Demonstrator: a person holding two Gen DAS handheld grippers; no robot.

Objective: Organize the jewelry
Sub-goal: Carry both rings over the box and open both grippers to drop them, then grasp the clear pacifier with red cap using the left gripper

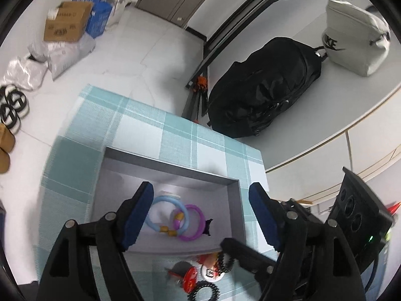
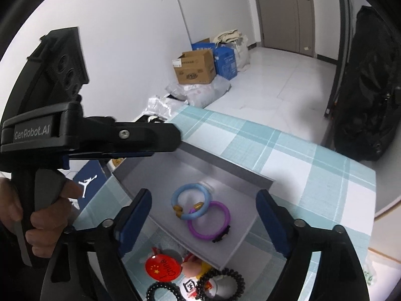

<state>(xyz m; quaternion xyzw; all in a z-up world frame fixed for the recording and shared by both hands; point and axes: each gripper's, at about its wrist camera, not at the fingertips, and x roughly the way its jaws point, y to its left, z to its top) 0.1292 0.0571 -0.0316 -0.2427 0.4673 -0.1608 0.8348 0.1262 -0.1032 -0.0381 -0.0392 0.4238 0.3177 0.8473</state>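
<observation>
- My left gripper (image 1: 200, 213) hangs above the grey tray (image 1: 173, 173), tilted down toward it, its blue pads spread wide with nothing between them.
- From the right wrist camera I see that same left tool at 9 o'clock, side on: the person's hand (image 2: 37, 215) wraps the handle from below, index finger on the trigger, and the fingers reach level out over the tray's far-left corner.
- My right gripper (image 2: 204, 219) is also gaping and empty, pitched down over the tray's near edge.
- From the left wrist camera, one black finger of the right tool pokes in at 5 o'clock, its tip just at the tray's near rim beside a black bead bracelet (image 1: 225, 263); I cannot tell if they touch.
- In the tray lie a blue bangle (image 2: 191, 204) and a purple bangle (image 2: 209, 222), overlapping where they meet; the blue one sits toward 11 o'clock of the purple one.
- A small black clip (image 2: 221, 235) lies against the purple bangle's near-right side.
- Outside the tray, at 6 o'clock on the checked teal cloth (image 2: 288, 155), sit a red China badge (image 2: 163, 267), a white badge (image 2: 188, 289) and two black coil hair ties (image 2: 223, 286), crowded together.
- Beyond the cloth at 1 o'clock in the left view lies a black backpack (image 1: 265, 87).
</observation>
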